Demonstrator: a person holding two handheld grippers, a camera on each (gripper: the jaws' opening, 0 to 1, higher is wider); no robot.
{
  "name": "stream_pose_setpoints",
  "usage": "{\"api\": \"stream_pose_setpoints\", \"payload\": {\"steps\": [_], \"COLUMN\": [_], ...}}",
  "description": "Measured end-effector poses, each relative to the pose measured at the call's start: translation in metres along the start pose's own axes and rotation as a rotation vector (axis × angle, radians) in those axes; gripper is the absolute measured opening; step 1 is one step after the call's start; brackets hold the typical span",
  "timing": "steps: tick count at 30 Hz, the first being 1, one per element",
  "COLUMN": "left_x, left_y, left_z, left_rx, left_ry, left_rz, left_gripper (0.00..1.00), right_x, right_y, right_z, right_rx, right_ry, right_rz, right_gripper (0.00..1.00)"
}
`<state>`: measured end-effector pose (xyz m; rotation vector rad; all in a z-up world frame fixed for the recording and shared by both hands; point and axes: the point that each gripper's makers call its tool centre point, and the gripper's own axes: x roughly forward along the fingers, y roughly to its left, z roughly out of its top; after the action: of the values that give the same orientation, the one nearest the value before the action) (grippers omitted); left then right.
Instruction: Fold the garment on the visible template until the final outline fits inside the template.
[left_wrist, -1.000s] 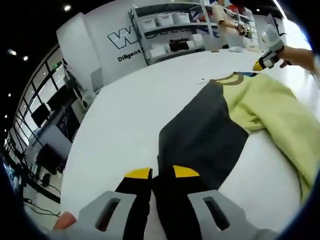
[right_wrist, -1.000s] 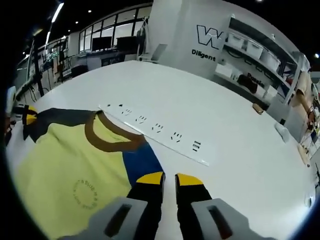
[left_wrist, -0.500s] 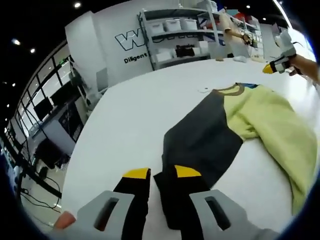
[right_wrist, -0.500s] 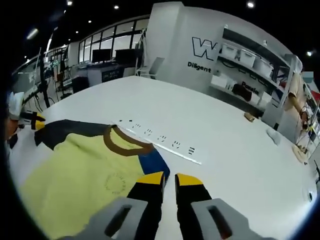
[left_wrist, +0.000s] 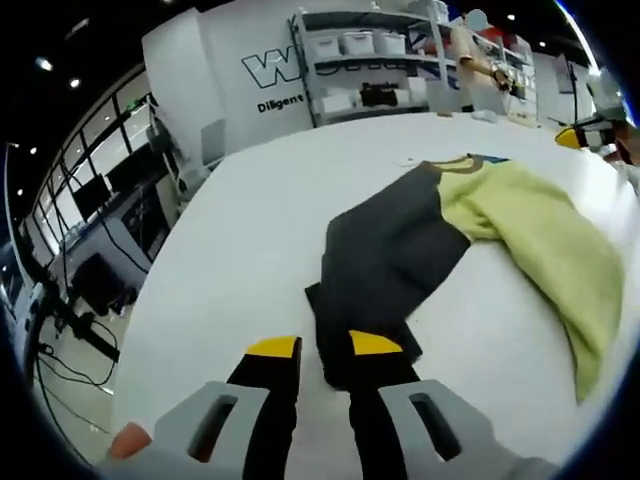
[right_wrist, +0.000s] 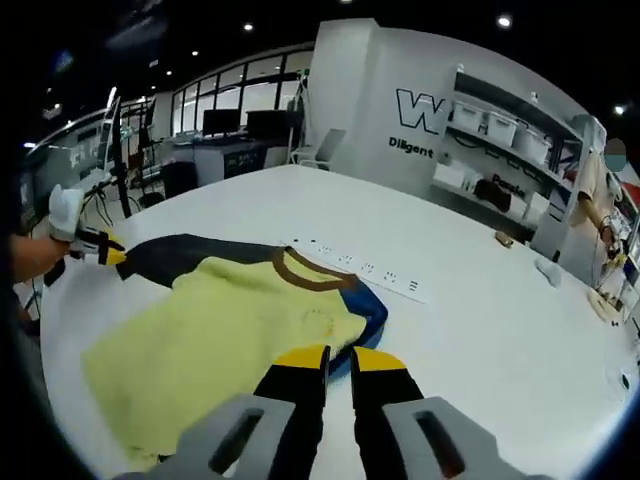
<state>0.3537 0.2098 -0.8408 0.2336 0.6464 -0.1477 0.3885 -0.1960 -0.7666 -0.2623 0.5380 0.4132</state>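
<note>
the left gripper (left_wrist: 324, 346) has its yellow-tipped jaws pinched on the end of the dark grey sleeve (left_wrist: 385, 255). the right gripper (right_wrist: 340, 358) has its jaws nearly together, clamped on the blue sleeve (right_wrist: 368, 318). between them the shirt (right_wrist: 220, 335), yellow-green with a brown collar (right_wrist: 308, 274), lies rumpled on the white table (left_wrist: 240, 240). just beyond the collar lies a long clear strip (right_wrist: 365, 270) with dark marks. shelves (left_wrist: 390, 60) stand behind the table.
</note>
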Motion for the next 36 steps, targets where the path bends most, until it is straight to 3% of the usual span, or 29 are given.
{"api": "stream_pose_setpoints", "payload": {"steps": [3, 6, 9, 11, 14, 17, 21, 25, 36], "left_x": [-0.012, -0.024, -0.04, -0.046, -0.05, -0.048, -0.039, -0.025, -0.009], "left_y": [-0.006, -0.025, -0.057, -0.072, -0.091, -0.084, -0.059, -0.039, -0.018], "left_z": [0.002, 0.007, 0.015, 0.016, 0.011, 0.009, 0.012, 0.009, 0.003], "left_rx": [-0.031, -0.062, -0.06, -0.056, 0.014, 0.021, 0.069, 0.07, 0.073], "left_ry": [-0.027, -0.048, -0.092, -0.095, -0.085, -0.074, -0.077, -0.055, -0.026], "left_rz": [0.001, -0.038, -0.099, -0.131, -0.165, -0.149, -0.088, -0.046, -0.018], "left_gripper": [0.16, 0.16, 0.16, 0.16, 0.16, 0.16, 0.16, 0.15, 0.19], "right_x": [-0.012, -0.017, -0.026, -0.033, -0.041, -0.048, -0.053, -0.044, -0.026], "right_y": [0.015, 0.027, 0.048, 0.065, 0.091, 0.103, 0.116, 0.124, 0.131], "right_z": [-0.014, -0.025, -0.043, -0.054, -0.072, -0.085, -0.114, -0.117, -0.116], "right_rx": [-0.005, -0.005, 0.002, -0.001, -0.041, -0.056, -0.09, -0.183, -0.246], "right_ry": [0.02, 0.04, 0.069, 0.088, 0.135, 0.165, 0.216, 0.194, 0.173], "right_rz": [0.017, 0.04, 0.068, 0.1, 0.158, 0.184, 0.232, 0.259, 0.301], "right_gripper": [0.05, 0.05, 0.05, 0.05, 0.06, 0.06, 0.06, 0.06, 0.07]}}
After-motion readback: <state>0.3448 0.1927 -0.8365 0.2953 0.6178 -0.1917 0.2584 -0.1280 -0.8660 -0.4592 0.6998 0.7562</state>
